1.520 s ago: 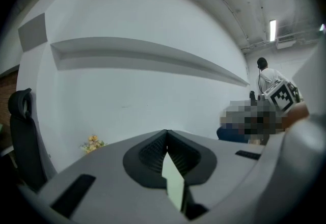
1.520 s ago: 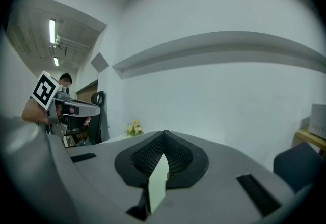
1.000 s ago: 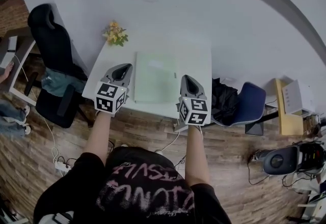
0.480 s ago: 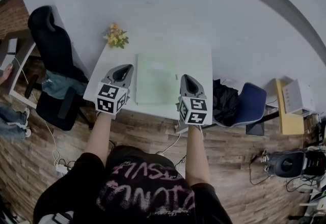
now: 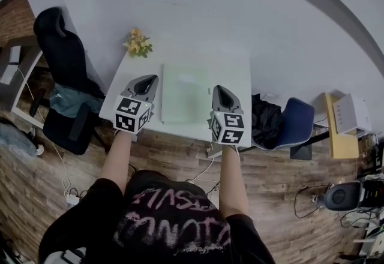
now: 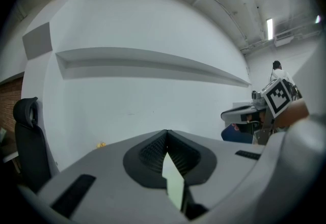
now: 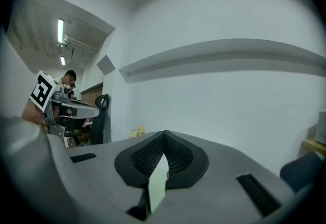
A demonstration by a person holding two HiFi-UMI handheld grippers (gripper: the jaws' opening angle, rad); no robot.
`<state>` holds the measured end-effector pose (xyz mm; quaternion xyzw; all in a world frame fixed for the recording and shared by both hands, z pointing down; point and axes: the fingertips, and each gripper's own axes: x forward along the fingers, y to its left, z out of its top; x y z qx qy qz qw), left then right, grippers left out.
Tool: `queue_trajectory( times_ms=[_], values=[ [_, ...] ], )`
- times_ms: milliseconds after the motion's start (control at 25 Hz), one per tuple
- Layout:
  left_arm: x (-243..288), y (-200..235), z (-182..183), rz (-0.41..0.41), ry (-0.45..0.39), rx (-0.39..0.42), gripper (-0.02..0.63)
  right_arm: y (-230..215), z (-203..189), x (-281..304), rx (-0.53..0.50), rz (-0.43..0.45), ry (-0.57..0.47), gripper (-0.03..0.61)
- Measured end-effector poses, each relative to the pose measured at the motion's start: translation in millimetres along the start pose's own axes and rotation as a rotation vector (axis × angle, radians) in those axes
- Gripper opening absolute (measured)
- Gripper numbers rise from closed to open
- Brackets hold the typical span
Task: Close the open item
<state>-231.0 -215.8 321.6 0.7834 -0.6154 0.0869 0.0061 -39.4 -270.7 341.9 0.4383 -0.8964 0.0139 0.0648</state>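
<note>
Left hand-held gripper [image 5: 146, 81], right hand-held gripper [image 5: 221, 92] pressed together, empty, 9 and 3 o'clock of green flat item [image 5: 185, 92]. Risk: shut tips shove it off desk [image 5: 237, 71].

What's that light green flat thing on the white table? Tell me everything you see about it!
The light green thing is a thin, smooth rectangle, maybe a folder or book; it is too small to tell. It lies flat near the middle of the white table, with a paler patch toward its far end. No lifted cover shows. The left gripper and right gripper flank it, jaws together, holding nothing.
</note>
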Motion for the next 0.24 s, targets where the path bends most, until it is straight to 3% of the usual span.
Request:
queue_trajectory(
  times_ms=[240],
  values=[
    [2.5, 2.5, -1.6, 0.004, 0.001, 0.002, 0.002, -5.2, -3.8, 3.5, 0.007, -0.004, 0.002, 0.009]
  ],
)
